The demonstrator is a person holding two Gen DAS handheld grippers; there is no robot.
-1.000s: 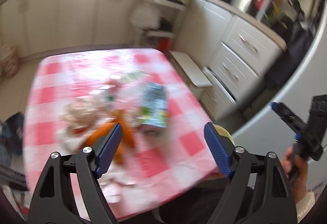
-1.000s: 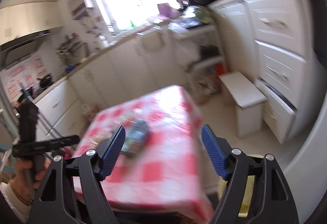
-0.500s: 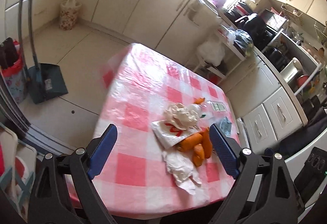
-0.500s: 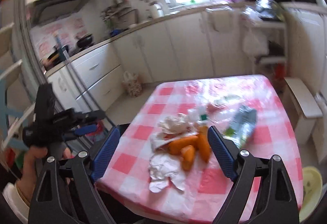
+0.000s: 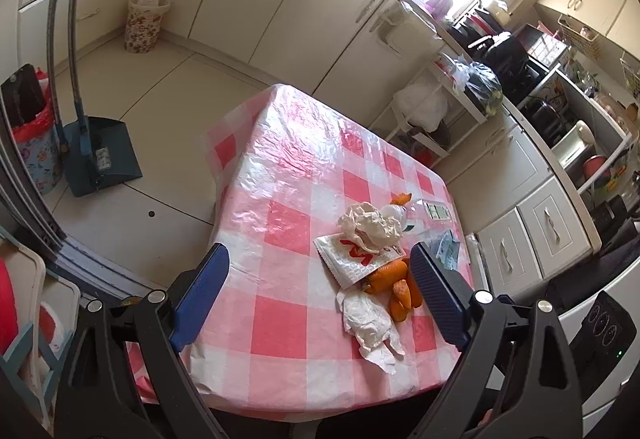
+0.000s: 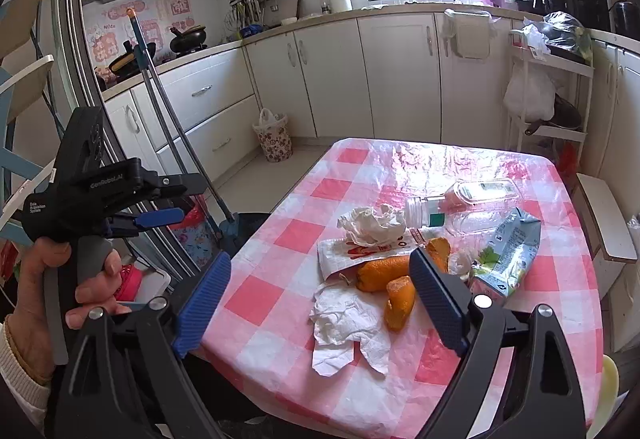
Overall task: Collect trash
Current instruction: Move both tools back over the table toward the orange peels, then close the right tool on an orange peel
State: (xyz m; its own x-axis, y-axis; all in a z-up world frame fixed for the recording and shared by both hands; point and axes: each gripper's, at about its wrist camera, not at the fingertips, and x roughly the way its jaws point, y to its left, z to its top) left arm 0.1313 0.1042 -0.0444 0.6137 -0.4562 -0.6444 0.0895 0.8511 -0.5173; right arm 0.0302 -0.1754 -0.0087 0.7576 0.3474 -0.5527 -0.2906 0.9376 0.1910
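Trash lies on the pink checked table [image 6: 280, 299]: a crumpled tissue [image 6: 372, 225], a white wrapper with red print [image 6: 360, 253], orange peels [image 6: 384, 275], a flat white napkin [image 6: 348, 327], a clear plastic bottle [image 6: 444, 213] and a crushed green carton [image 6: 508, 255]. The same pile shows in the left wrist view [image 5: 372, 259]. My right gripper [image 6: 320, 303] is open and empty, above the table's near edge. My left gripper [image 5: 320, 295] is open and empty, also above the near edge; it shows at the left in the right wrist view [image 6: 160, 205].
A dustpan [image 5: 100, 155] with a long-handled broom [image 6: 176, 127] stands on the floor left of the table. A lined bin [image 5: 34, 143] is beside it. A floral bin [image 6: 274, 137] stands by the cabinets. A shelf rack [image 6: 548, 111] stands behind the table.
Both views swung from the right side of the kitchen onto the table, then steadied. The trash pile has come nearer in both views. Both grippers have stayed open.
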